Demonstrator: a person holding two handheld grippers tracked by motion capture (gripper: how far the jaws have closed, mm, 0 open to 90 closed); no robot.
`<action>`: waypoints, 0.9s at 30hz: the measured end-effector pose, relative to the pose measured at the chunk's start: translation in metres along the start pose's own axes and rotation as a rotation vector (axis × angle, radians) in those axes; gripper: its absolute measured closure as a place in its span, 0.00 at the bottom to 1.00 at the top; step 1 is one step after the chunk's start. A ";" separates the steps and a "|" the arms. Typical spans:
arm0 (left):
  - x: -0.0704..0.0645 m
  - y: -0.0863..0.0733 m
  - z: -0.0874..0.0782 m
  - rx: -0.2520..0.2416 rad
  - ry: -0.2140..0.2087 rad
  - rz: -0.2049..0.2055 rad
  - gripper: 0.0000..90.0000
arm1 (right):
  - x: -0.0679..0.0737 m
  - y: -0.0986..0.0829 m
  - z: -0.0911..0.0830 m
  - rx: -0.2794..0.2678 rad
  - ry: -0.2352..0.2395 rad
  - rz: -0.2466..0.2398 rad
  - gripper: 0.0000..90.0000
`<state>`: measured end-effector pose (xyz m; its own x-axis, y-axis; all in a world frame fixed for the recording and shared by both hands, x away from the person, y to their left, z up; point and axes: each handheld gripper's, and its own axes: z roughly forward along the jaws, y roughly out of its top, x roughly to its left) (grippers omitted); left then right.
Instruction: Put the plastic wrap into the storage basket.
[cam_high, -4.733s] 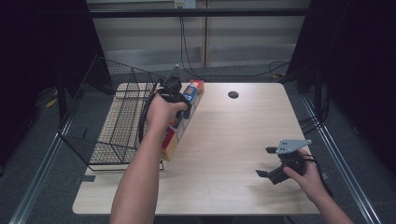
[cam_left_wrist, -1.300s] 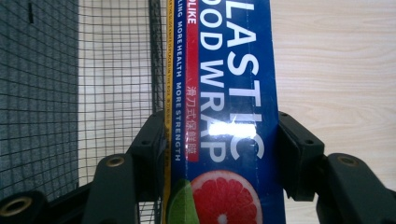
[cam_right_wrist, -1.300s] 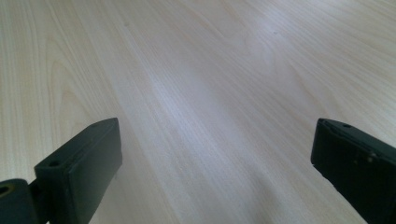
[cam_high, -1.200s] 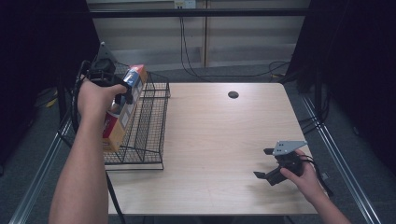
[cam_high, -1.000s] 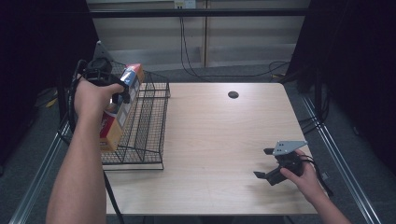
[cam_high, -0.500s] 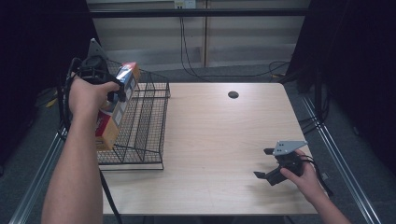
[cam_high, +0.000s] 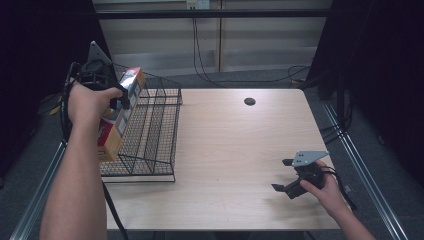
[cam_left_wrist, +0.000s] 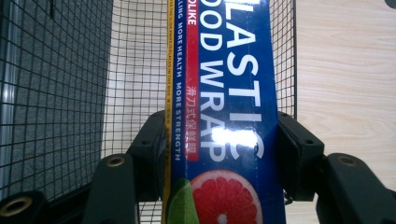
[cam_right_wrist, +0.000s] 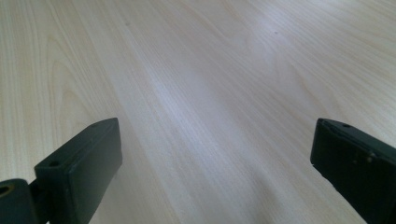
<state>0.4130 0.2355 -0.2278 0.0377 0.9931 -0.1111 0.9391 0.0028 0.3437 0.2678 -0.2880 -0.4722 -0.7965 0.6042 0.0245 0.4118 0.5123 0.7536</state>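
High cam overhead, gripper cams close — table (cam_high: 240, 150) shared

A pale wooden table (cam_high: 235, 150) lies under the right claw (cam_high: 286, 176), with a dark round hole (cam_high: 249, 101) well beyond that claw near the far edge. Grey floor (cam_high: 350, 200) runs past the table on the claw's right, crossed by a metal rail (cam_high: 360, 165). Far ahead stands a light panelled wall (cam_high: 250, 45) with black cables (cam_high: 200, 50) hanging down it. Dark curtains (cam_high: 380, 60) close both sides.
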 end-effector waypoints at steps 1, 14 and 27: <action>0.001 0.000 -0.001 -0.005 0.007 0.009 0.49 | 0.000 0.000 0.000 -0.001 0.001 -0.002 0.02; 0.013 -0.001 -0.003 -0.013 0.015 -0.026 0.49 | 0.000 0.000 0.001 0.005 -0.007 -0.003 0.02; 0.020 -0.002 -0.004 -0.023 0.018 -0.045 0.49 | 0.000 0.000 0.002 0.006 -0.002 -0.001 0.02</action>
<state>0.4105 0.2556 -0.2268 -0.0109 0.9939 -0.1098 0.9317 0.0500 0.3598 0.2689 -0.2872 -0.4736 -0.7958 0.6051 0.0221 0.4137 0.5168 0.7495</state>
